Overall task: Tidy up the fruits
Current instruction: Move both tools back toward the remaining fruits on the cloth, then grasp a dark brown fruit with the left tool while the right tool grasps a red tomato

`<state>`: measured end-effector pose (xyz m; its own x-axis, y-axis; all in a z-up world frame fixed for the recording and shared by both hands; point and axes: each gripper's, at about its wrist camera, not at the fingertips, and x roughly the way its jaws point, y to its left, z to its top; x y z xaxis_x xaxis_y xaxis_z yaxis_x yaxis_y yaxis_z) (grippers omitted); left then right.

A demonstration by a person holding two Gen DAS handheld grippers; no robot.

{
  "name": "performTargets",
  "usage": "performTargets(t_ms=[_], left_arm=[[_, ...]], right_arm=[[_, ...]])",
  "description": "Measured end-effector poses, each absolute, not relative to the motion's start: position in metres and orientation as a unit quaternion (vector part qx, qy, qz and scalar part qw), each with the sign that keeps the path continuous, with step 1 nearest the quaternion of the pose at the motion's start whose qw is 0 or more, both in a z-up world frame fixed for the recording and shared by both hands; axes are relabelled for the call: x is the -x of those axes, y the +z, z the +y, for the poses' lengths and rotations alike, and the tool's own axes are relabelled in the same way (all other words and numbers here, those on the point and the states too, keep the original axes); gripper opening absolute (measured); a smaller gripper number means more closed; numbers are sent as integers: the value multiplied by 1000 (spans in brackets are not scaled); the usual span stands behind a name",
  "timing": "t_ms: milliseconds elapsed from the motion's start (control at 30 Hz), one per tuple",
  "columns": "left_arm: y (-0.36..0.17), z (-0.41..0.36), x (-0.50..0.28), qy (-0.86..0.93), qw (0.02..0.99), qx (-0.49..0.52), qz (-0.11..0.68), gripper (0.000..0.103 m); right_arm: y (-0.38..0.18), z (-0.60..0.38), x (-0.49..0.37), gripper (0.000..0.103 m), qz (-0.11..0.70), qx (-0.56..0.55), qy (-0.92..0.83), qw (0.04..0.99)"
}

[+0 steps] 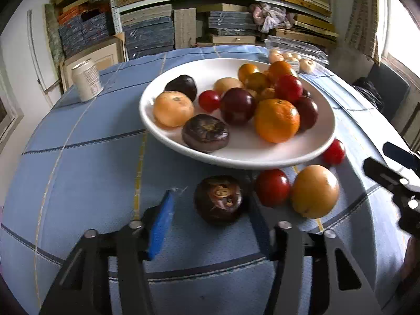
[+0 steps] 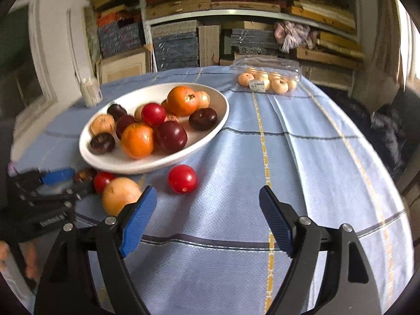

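Left wrist view, left gripper (image 1: 210,204) jaws astride dark brown fruit (image 1: 218,199) on blue tablecloth (image 1: 86,162), contact unclear, before white bowl (image 1: 325,120) of fruit, right wrist view, right gripper (image 2: 208,199) jaws wide, empty, red tomato (image 2: 182,178) just ahead.

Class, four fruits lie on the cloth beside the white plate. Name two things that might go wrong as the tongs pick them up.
1. The left tongs straddle the dark fruit, which sits close to a red fruit and a yellow-orange fruit; closing could nudge them into rolling.
2. The white plate is heaped; its rim overhangs these fruits, so a lift could bump it and loosen the pile.
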<state>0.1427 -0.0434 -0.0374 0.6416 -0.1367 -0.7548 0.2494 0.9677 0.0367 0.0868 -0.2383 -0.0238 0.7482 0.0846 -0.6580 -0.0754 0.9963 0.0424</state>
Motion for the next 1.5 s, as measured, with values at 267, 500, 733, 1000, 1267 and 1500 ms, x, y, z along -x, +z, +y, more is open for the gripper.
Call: performTargets(t_ms=[267,500,733,1000,1267,1500], left_arm=[[-41,-45,-145,-120,898,-64,419,41],[-41,-44,-145,-121,897,-61,420,41],[-41,-44,-145,-120,898,-62,420,41],[-41,-44,-145,-120,898,-63,419,41],[-41,-44,-146,-121,898,-62,420,41],[-36,-39,-141,-110,905,-47,409,41]], right_arm=[[-28,-227,-110,58,365,9,61,929],[-35,-225,-130,53,388,-7,78,918],[-42,-219,-139,48,408,-9,91,908],[-46,-222,-145,33,421,-21,93,902],[-39,-219,-137,30,401,-6,91,912],[-32,-223,-116,30,387,-11,102,917]])
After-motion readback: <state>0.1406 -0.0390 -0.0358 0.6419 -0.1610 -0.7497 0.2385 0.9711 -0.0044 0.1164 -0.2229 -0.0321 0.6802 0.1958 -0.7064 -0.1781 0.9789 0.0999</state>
